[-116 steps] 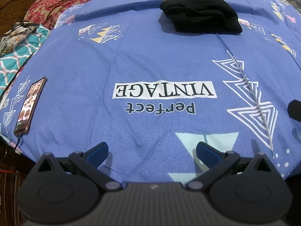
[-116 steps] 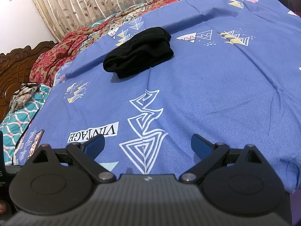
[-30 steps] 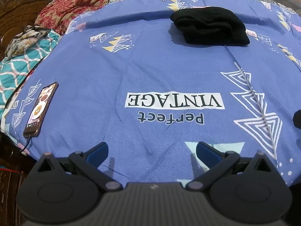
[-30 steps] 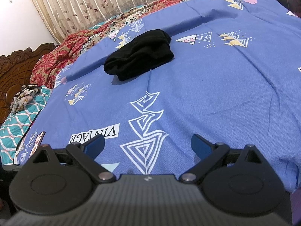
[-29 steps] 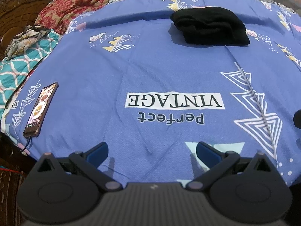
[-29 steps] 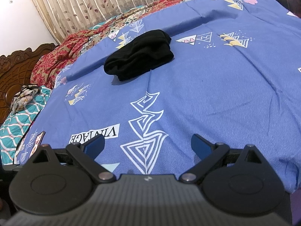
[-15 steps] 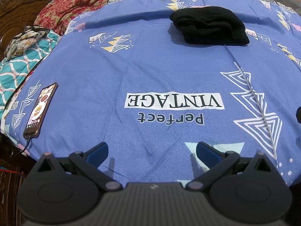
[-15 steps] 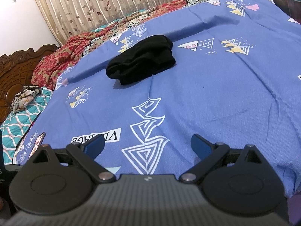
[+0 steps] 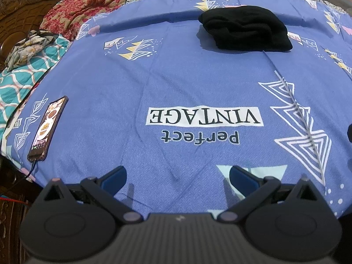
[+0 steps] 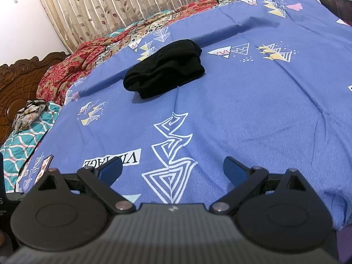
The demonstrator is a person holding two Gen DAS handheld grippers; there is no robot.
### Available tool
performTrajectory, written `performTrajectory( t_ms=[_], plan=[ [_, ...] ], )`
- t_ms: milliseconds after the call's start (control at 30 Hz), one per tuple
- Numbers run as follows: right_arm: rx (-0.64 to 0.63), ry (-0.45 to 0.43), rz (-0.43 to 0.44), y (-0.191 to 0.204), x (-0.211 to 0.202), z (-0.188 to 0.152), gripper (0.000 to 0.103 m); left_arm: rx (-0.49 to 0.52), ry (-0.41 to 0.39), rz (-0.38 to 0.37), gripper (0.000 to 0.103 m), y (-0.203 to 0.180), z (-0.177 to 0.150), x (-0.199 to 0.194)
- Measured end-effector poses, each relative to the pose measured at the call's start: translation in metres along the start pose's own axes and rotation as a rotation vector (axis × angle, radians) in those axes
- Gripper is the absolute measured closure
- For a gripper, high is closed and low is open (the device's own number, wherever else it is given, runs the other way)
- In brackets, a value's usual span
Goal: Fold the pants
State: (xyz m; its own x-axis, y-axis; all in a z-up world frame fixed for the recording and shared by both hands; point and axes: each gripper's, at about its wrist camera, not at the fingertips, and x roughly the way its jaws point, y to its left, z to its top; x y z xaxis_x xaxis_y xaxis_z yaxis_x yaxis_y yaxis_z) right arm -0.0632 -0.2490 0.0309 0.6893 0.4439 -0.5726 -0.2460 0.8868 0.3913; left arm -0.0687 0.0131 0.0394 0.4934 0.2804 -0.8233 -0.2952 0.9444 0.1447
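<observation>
Bedsheet first: the blue printed cotton bedsheet [image 9: 176,83] covered the bed, its "Perfect VINTAGE" lettering lying upside down near the front edge. Behind it ran a red floral blanket [image 9: 92,2] and a beige leaf-patterned curtain [image 10: 123,2]. On the sheet's far side sat the black pants [image 9: 244,29], bundled in a folded heap, well apart from both tools. The left hand-held gripper [image 9: 177,176] hovered over the near edge, jaws spread wide with nothing between them. The right hand-held gripper [image 10: 172,168] did likewise, wide and empty. A dark smartphone [image 9: 47,129] lay at the sheet's left edge.
</observation>
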Motion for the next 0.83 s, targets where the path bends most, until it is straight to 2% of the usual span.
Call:
performTrajectory(
  t_ms=[200, 433, 733, 833],
  plan=[
    [-0.012, -0.021, 0.011, 0.002, -0.002, 0.012, 0.003, 0.016, -0.023, -0.002, 0.000, 0.000, 0.014, -0.003],
    [-0.035, -0.088, 0.021, 0.002, -0.006, 0.048, 0.003, 0.027, -0.108, -0.020, 0.000, -0.010, 0.055, -0.017],
    [-0.075, -0.147, 0.016, -0.003, -0.009, 0.078, 0.003, 0.037, -0.188, -0.080, 0.000, -0.025, 0.087, -0.027],
    [-0.082, -0.149, 0.015, -0.007, -0.008, 0.082, 0.003, 0.038, -0.183, -0.109, 0.000, -0.028, 0.093, -0.027]
  ],
)
